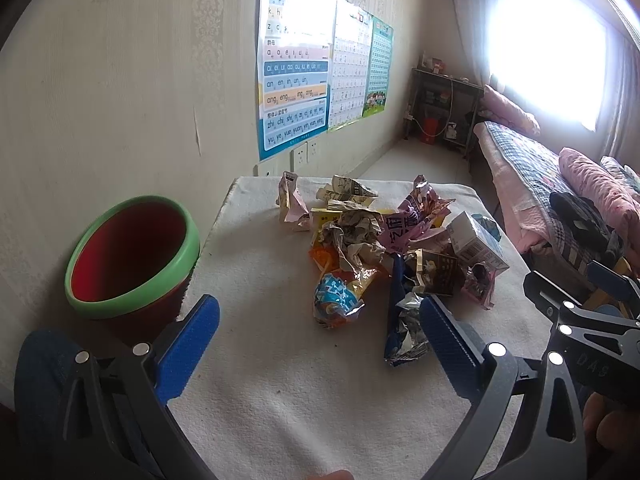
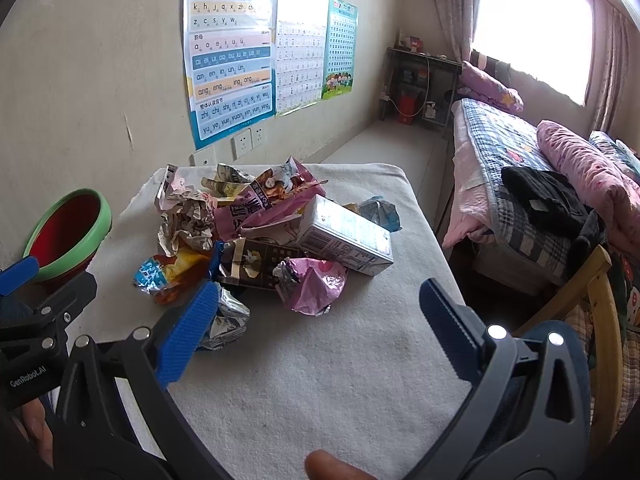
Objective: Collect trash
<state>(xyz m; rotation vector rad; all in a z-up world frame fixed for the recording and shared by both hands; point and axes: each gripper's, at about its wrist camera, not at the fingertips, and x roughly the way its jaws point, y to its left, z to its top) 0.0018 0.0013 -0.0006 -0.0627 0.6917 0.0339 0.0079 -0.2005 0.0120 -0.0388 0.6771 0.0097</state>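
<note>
A pile of crumpled wrappers (image 1: 360,240) lies on a white cloth-covered table (image 1: 280,380). It holds a blue-orange snack bag (image 1: 336,296), a blue foil wrapper (image 1: 404,328), a white carton (image 1: 476,240) and pink wrappers (image 1: 416,212). A red bin with a green rim (image 1: 132,252) stands left of the table. My left gripper (image 1: 320,320) is open and empty, just short of the pile. My right gripper (image 2: 320,300) is open and empty, near the pink wrapper (image 2: 316,284) and the carton (image 2: 344,236). The bin also shows in the right wrist view (image 2: 68,236).
Wall posters (image 1: 296,64) hang behind the table. A bed with pink bedding (image 2: 560,176) stands to the right. A wooden chair (image 2: 604,312) is at the table's right side. A dark shelf (image 2: 420,84) stands in the far corner.
</note>
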